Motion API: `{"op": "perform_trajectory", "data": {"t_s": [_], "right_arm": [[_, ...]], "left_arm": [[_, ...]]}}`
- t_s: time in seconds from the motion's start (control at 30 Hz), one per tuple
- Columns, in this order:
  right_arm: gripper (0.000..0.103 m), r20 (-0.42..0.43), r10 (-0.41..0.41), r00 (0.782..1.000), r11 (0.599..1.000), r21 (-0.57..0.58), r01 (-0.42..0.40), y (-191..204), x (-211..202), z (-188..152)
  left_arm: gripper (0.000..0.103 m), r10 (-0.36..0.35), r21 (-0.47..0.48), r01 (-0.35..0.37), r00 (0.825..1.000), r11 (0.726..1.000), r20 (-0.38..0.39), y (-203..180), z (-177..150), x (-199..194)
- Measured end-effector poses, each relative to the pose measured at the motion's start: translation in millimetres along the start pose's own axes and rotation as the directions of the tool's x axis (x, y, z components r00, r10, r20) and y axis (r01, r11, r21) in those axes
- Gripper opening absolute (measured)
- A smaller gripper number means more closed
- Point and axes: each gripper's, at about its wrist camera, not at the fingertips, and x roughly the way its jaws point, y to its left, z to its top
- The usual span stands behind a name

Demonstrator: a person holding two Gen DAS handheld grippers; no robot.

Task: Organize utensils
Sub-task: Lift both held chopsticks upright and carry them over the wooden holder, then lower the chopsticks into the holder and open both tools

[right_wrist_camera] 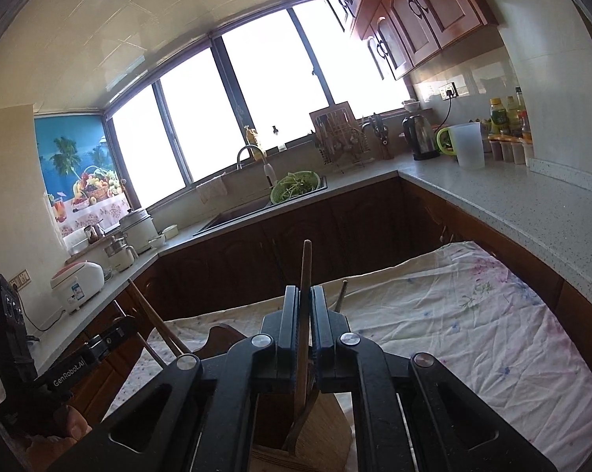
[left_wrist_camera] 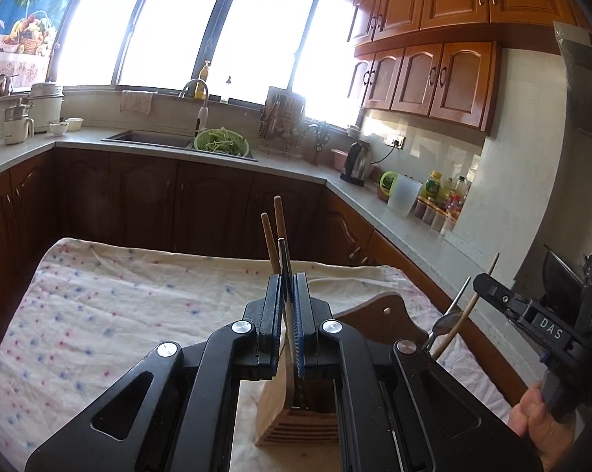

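My left gripper [left_wrist_camera: 287, 279] is shut on a pair of wooden chopsticks [left_wrist_camera: 278, 220] and a thin dark utensil. They stick up past the fingers, and their lower ends reach into the wooden utensil holder [left_wrist_camera: 296, 421] just below. In the right wrist view my right gripper [right_wrist_camera: 304, 291] is shut on a single wooden chopstick [right_wrist_camera: 306, 267] over the same holder [right_wrist_camera: 327, 421]. A metal spoon [left_wrist_camera: 441, 324] leans beside that chopstick; I cannot tell whether it is gripped. Each view shows the other gripper from the side: the right gripper [left_wrist_camera: 482, 283] and the left gripper [right_wrist_camera: 119, 328].
The holder stands on a table under a floral cloth [left_wrist_camera: 99, 314], with its tall wooden back [left_wrist_camera: 386, 310] behind it. Kitchen counters [right_wrist_camera: 512, 204] with a kettle, a jug and bottles run along the right. A sink with a green colander [left_wrist_camera: 221, 142] lies beyond.
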Motion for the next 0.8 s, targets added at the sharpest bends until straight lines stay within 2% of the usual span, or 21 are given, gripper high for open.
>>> {"op": "perform_trajectory", "data": {"t_s": [0.4, 0.57, 0.6, 0.63, 0.67, 0.7, 0.77, 0.8], "right_arm": [[0.006, -0.031, -0.007, 1.0, 1.0, 0.009, 0.008, -1.3, 1.7, 3.5], [0.015, -0.041, -0.004, 0.999, 1.0, 0.012, 0.004, -3.0, 0.4, 4.3], [0.022, -0.039, -0.006, 0.999, 1.0, 0.015, 0.006, -3.6, -0.9, 5.0], [0.027, -0.035, -0.006, 0.999, 1.0, 0.02, 0.007, -3.6, -3.3, 5.6], [0.04, -0.03, -0.001, 1.0, 1.0, 0.027, 0.002, -4.6, -6.1, 6.1], [0.046, -0.024, 0.004, 1.0, 0.999, 0.032, -0.003, -5.0, -9.1, 6.5], [0.049, -0.012, 0.005, 1.0, 0.999, 0.038, -0.004, -5.7, -16.0, 7.4], [0.056, -0.007, 0.008, 1.0, 0.999, 0.042, -0.008, -5.9, -19.7, 7.4]], "left_arm": [[0.005, 0.005, 0.014, -0.004, 1.0, 1.0, -0.022, -2.0, 4.7, 0.0], [0.008, 0.004, 0.003, -0.003, 0.999, 1.0, -0.04, 0.8, 6.9, -3.7], [0.016, 0.006, 0.0, -0.007, 0.999, 1.0, -0.04, 1.7, 7.1, -5.7], [0.029, 0.011, -0.005, -0.012, 0.999, 1.0, -0.038, 2.5, 6.7, -8.4], [0.035, 0.014, -0.01, -0.015, 0.999, 1.0, -0.031, 3.5, 6.6, -12.2], [0.041, 0.02, -0.014, -0.02, 1.0, 1.0, -0.022, 4.4, 5.9, -16.3], [0.044, 0.027, -0.019, -0.027, 0.999, 0.999, -0.017, 6.0, 4.9, -24.1], [0.049, 0.03, -0.02, -0.03, 0.999, 0.999, -0.021, 6.8, 4.1, -27.8]]}}
